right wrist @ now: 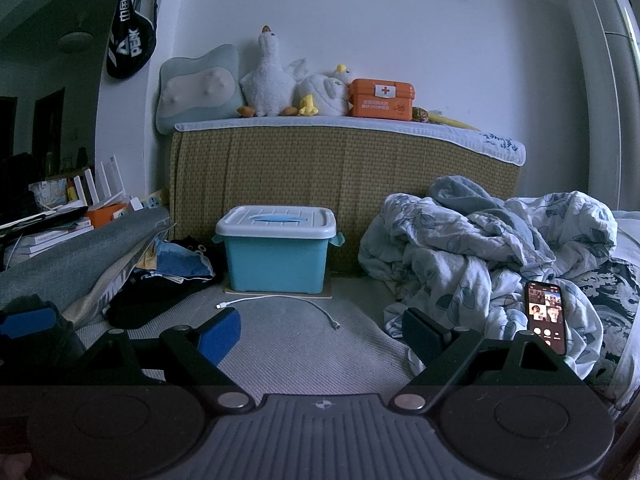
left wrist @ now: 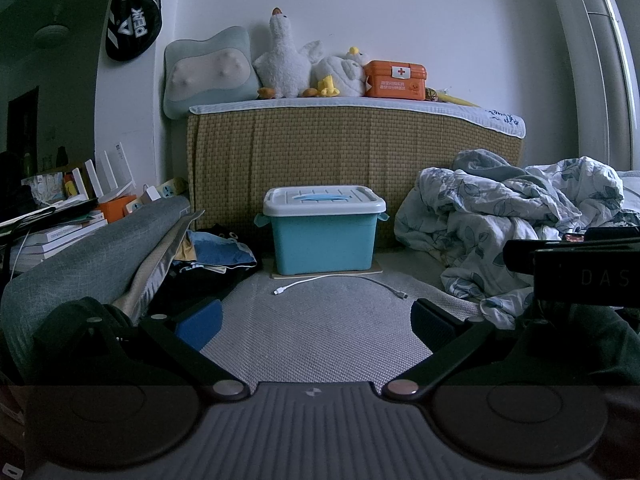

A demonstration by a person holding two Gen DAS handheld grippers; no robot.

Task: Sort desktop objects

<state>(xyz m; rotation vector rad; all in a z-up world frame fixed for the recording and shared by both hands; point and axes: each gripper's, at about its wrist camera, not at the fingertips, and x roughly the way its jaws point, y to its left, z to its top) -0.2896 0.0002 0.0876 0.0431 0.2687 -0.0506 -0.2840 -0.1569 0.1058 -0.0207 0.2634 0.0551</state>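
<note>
A grey woven mat (left wrist: 320, 340) carries a white cable (left wrist: 340, 280) and a lidded blue bin (left wrist: 324, 246).

"PEAK" on hanging black bag (left wrist: 134, 12)

Cable (left wrist: 340, 282) before box (left wrist: 323, 246); phone (right wrist: 546, 322) seemingly on quilt (right wrist: 480, 256).

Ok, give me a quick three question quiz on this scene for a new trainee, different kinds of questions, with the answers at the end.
1. True or false: the lid of the blue storage box is on.
2. Multiple choice: where does the white cable lie? A) on top of the box lid, B) on the mat in front of the box, C) on the crumpled blanket.
3. Short answer: what state are the left claw and the right claw in?

Key
1. True.
2. B.
3. Both open, holding nothing.
</note>
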